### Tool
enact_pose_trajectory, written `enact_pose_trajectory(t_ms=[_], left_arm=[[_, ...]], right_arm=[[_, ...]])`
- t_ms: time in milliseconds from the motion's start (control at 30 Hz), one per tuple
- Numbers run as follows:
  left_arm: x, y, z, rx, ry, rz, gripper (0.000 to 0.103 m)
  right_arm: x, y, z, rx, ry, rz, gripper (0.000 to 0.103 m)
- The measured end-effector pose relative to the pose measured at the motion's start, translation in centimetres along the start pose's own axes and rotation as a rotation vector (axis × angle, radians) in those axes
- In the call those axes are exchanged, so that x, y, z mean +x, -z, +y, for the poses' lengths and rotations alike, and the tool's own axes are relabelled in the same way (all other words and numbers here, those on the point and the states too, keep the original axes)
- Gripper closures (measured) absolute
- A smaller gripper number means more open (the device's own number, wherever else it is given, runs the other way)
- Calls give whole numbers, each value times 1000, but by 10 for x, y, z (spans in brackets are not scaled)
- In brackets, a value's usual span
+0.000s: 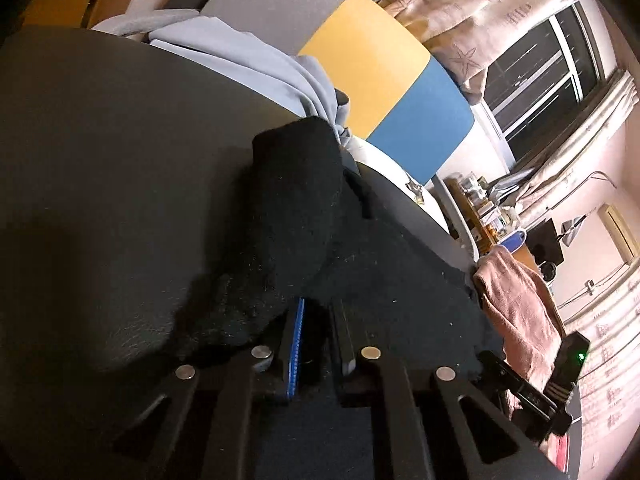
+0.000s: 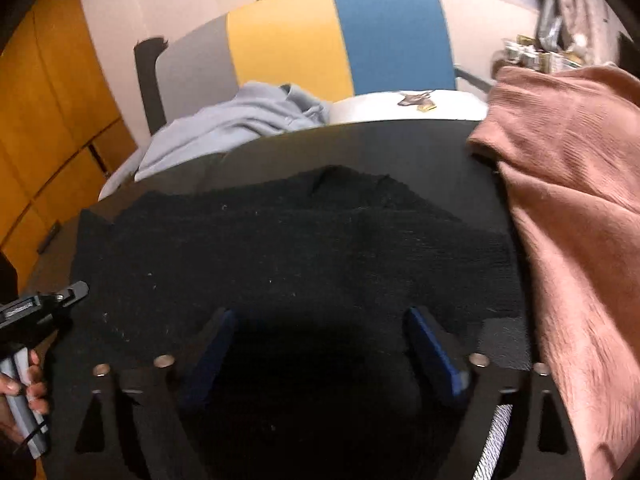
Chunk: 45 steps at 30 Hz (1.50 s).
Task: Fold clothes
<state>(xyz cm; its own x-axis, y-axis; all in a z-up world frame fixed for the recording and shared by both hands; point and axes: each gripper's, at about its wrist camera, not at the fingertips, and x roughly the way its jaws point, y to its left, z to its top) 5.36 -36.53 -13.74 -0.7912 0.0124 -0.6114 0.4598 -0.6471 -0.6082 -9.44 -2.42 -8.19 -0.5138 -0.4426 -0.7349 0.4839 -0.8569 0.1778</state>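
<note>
The black knit garment [image 2: 296, 248] lies spread across the dark round table [image 1: 100, 152], reaching from the near edge toward the middle. In the left wrist view one part of it [image 1: 296, 184] is lifted into a rumpled hump that stands above the rest of the cloth.

The left gripper [image 1: 318, 320] sits right at that hump, angled down at the table and rolled to one side, so the room tilts across its view. Its jaws are drawn close together, only a thin gap between the blue-ribbed pad [image 1: 296, 344] and the other finger, with black fabric bunched at the tips. Whether the cloth is actually pinched there I cannot tell; it is dark on dark.

The right gripper [image 2: 320, 320] points down over the near edge of the same garment, jaws spread wide, blue pads [image 2: 432, 344] far apart. The cloth lies flat between and beneath them, not squeezed.

At the left edge of the right wrist view, a hand [image 2: 24, 392] wraps the grey handle of the other gripper.

A pink ribbed garment [image 2: 572, 208] drapes over the table's right side, just beside the black one. A light blue garment [image 2: 240, 116] is heaped at the far edge, against a chair back [image 2: 340, 36] banded grey, yellow and blue. Curtains [image 1: 480, 12] and a dark window [image 1: 548, 76] stand beyond.
</note>
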Motion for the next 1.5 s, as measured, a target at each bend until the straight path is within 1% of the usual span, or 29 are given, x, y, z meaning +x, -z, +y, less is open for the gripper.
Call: enact_pose_trajectory(t_ms=[33,100,167,333,367,400,467,533,600,700,800,833,867,933,1000,1067,1133,1267,1300,1333,1367,1400,1500], left_arm=[[1,-2,1,-9,-9,-5,97],[9,-12,-5,-6,-35,-21,99],[14,-19,-5,-14,-49,-27,99],[22,-29,-9,-7,-59,-10,99],[18,-30,-12,-1,-55,-2,99],[13,-31,-14,5,-50,8,93],[-1,-29,-18,23,-31,13,76],[-25,-20,-19,64,-48,3,75],[-45,-6,-8,57,-52,15,75],[-74,15,10,42,-57,37,75],[-98,42,30,10,-80,51,74],[-106,53,36,-2,-78,50,74],[-115,64,41,-14,-73,48,74],[-128,81,46,-43,-43,43,74],[-139,95,49,-72,-14,39,74],[-146,106,49,-87,1,40,74],[-152,114,46,-83,2,50,74],[-151,125,34,-34,0,73,71],[-150,128,28,-5,-24,72,71],[-150,130,23,27,-52,71,71],[-150,131,18,53,-66,73,67],[-150,132,14,79,-79,76,60],[-150,138,-1,166,-152,70,59]], right_arm=[[7,-4,4,-30,8,13,0],[17,-9,13,-88,30,31,0],[26,-19,17,-120,25,36,0],[35,-30,13,-118,-22,39,0],[35,-31,13,-120,-30,43,0],[31,-32,14,-121,-50,52,0],[22,-32,13,-123,-92,68,0],[1,-24,6,-85,-184,72,0],[-27,-7,-9,-30,-273,65,0],[-65,33,-38,72,-366,72,0],[-96,81,-62,171,-387,123,0],[-105,95,-67,188,-382,125,0],[-119,109,-71,195,-392,99,0],[-134,128,-74,228,-420,88,0],[-142,142,-79,302,-506,73,0],[-147,149,-79,344,-572,58,0],[-148,152,-76,343,-595,69,0],[-148,155,-67,327,-642,93,0],[-148,156,-63,315,-645,96,0],[-148,157,-58,291,-622,94,0],[-149,157,-51,259,-600,94,0],[-150,158,-45,230,-578,93,0],[-146,158,-34,204,-530,54,0]])
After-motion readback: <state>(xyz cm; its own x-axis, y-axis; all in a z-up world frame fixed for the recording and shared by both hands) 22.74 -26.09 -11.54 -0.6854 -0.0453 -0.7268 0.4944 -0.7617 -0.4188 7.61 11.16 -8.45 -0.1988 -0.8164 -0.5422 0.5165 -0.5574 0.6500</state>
